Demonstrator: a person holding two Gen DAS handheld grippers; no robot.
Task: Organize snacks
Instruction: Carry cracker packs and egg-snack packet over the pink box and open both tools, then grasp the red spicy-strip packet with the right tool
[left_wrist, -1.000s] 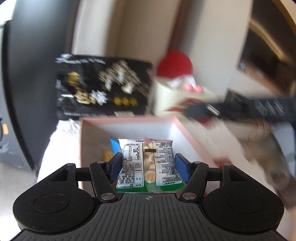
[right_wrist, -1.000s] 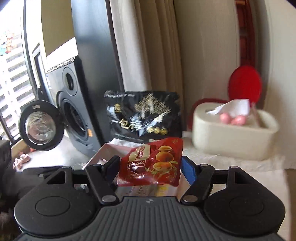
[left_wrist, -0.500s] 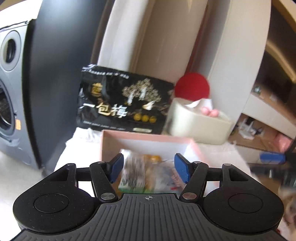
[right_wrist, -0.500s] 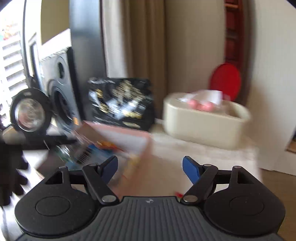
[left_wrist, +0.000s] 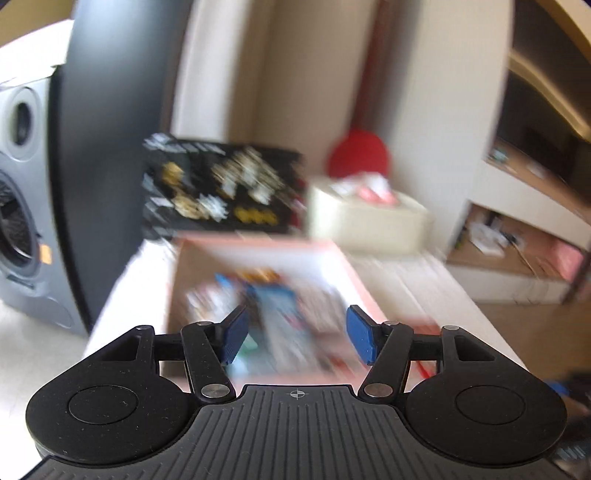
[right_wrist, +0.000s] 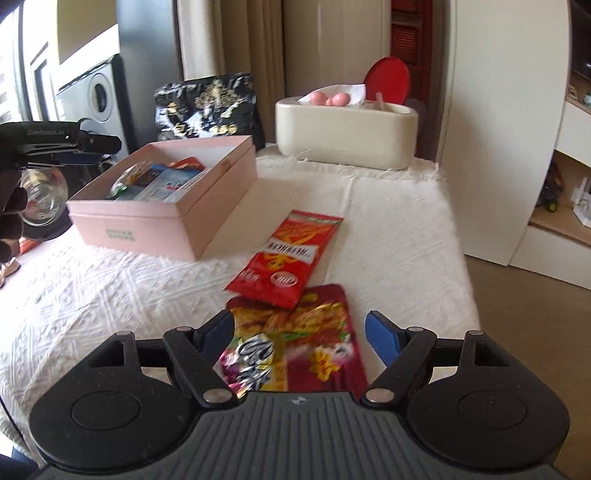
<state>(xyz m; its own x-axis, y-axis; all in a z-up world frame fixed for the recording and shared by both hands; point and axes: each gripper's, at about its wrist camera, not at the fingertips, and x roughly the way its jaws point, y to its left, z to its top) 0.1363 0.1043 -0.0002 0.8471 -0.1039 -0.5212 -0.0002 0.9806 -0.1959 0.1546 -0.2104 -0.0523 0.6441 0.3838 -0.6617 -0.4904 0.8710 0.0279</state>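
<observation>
An open pink box (right_wrist: 207, 206) holds several snack packets (right_wrist: 162, 181) on the white-clothed table. In the blurred left wrist view the box (left_wrist: 347, 266) lies below my open, empty left gripper (left_wrist: 293, 334), packets (left_wrist: 280, 314) showing between its fingers. My right gripper (right_wrist: 299, 332) is open and empty, just above a dark red snack packet (right_wrist: 295, 354) lying flat on the cloth. A bright red packet (right_wrist: 286, 258) lies beyond it, overlapping its far end. My left gripper also shows at the left edge of the right wrist view (right_wrist: 66, 144).
A black snack bag (right_wrist: 207, 107) stands behind the box. A cream tissue box (right_wrist: 347, 136) with a red lid sits at the back. A grey speaker (left_wrist: 22, 206) stands left of the table. Shelves (right_wrist: 569, 177) stand to the right.
My left gripper let go of the biscuit packet into the box and drew back. My right gripper released the red egg packet into the box, then moved right and down over the packets on the cloth.
</observation>
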